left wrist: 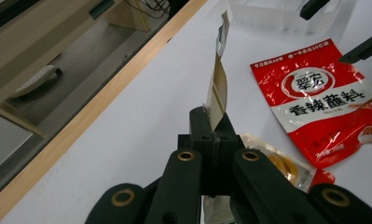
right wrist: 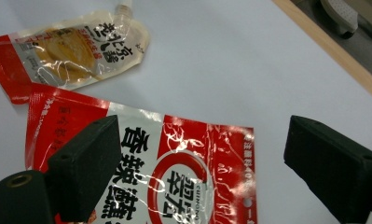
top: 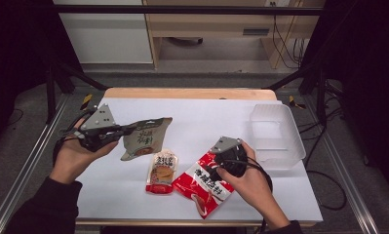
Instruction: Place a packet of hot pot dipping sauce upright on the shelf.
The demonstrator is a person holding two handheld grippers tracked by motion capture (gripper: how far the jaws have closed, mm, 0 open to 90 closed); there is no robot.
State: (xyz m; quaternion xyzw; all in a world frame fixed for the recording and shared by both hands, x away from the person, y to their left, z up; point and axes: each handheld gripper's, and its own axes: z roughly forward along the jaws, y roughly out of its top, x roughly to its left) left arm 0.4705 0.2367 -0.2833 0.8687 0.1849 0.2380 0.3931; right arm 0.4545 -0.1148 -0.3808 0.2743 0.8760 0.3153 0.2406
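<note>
So we're holding the left gripper [top: 115,132] up off the white table [top: 202,117], out past its left edge, and its jaws are clamped tight on the edge of the beige pouch [top: 145,137]. In the left gripper view that pouch [left wrist: 217,88] is standing edge-on, straight up out of the closed jaws, clear of the tabletop. It's hanging left of and a bit farther back than the big red packet [top: 205,183], which we're using as our anchor here.

Just to the left of the red packet, the small spouted sauce pouch [top: 162,172] is lying flat, with its red bottom end nearly touching the packet's corner; the right gripper view shows the pair close together [right wrist: 76,49]. The red packet [right wrist: 183,177] itself is lying flat, near the table's front edge.

We're hovering the right gripper [top: 220,158] over the red packet's upper right part, and its jaws are spread wide with nothing between them, the pads standing above the foil.

Right of and beyond the red packet, the clear plastic tub [top: 276,136] is sitting at the table's right edge, well apart from the packet. Between tub and packet it's bare white surface, and the whole stretch behind the packet up to the wooden back edge [top: 189,93] is bare too, so lots of room there.

Around the table we're seeing grey floor, a black frame [top: 182,9], and a light wood desk [top: 206,29] with cables at the back.
</note>
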